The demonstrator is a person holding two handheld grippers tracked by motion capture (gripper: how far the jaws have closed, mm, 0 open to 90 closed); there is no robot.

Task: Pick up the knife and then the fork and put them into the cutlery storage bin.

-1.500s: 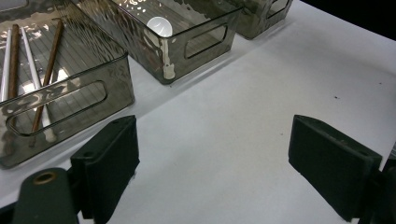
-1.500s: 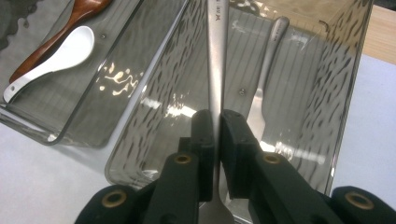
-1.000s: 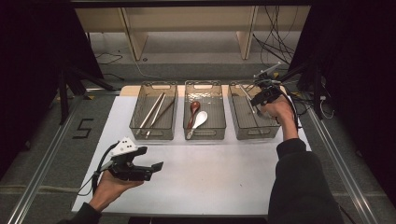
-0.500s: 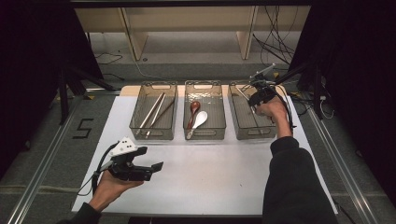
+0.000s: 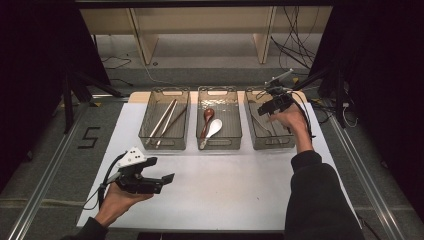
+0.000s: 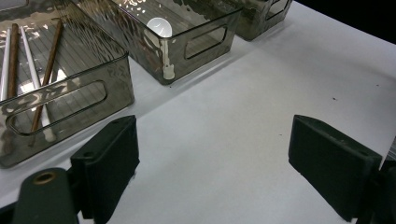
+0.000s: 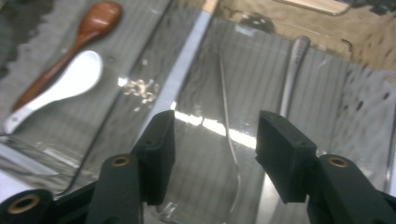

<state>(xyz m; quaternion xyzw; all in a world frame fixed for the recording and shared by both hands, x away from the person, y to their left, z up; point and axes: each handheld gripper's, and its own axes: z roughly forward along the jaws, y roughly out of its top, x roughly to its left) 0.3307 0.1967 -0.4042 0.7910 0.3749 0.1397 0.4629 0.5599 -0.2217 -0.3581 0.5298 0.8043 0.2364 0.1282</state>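
Three clear bins stand in a row on the white table (image 5: 240, 190). My right gripper (image 5: 265, 107) hovers over the right bin (image 5: 270, 142). Its jaws have just been opening and nothing sits between the pads (image 7: 217, 135). Under them a thin metal utensil (image 7: 229, 140) lies on the bin floor, beside a second metal handle (image 7: 292, 70). My left gripper (image 5: 165, 181) is held low over the table's front left, open, with bare table between its jaws (image 6: 212, 149).
The left bin (image 5: 164, 142) holds chopsticks (image 6: 46, 70). In the middle bin (image 5: 220, 142) lie a wooden spoon (image 7: 88, 28) and a white spoon (image 7: 70, 84). Metal rails run along both sides of the table, and cables lie at the back right.
My right hand has edged a little to the left over the right bin. The left hand has kept still.
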